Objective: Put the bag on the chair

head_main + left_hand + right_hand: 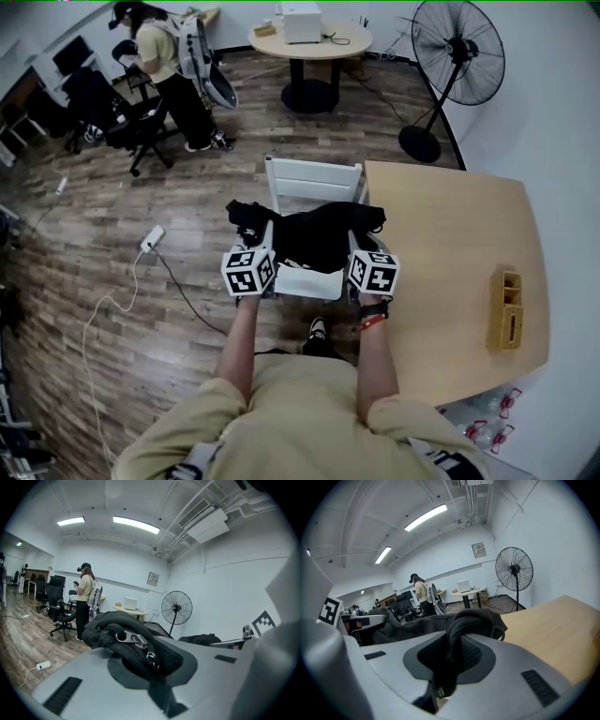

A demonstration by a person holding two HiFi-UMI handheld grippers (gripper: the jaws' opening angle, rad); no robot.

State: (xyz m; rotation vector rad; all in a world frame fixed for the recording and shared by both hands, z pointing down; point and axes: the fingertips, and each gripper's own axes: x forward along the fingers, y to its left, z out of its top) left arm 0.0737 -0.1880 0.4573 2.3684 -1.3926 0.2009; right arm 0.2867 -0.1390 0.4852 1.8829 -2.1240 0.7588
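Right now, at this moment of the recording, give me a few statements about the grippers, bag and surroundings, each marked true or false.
1. The left gripper and right gripper are both shut on the black bag. True.
2. The chair below the bag is black. False: it is white.
3. The wooden table is bare. False: a wooden box stands on it.
4. A pedestal fan stands beyond the table. True.

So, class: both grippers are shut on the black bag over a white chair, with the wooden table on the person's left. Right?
No: the head view shows the wooden table on the person's right. Otherwise yes: left gripper and right gripper are shut on the black bag over the white chair.
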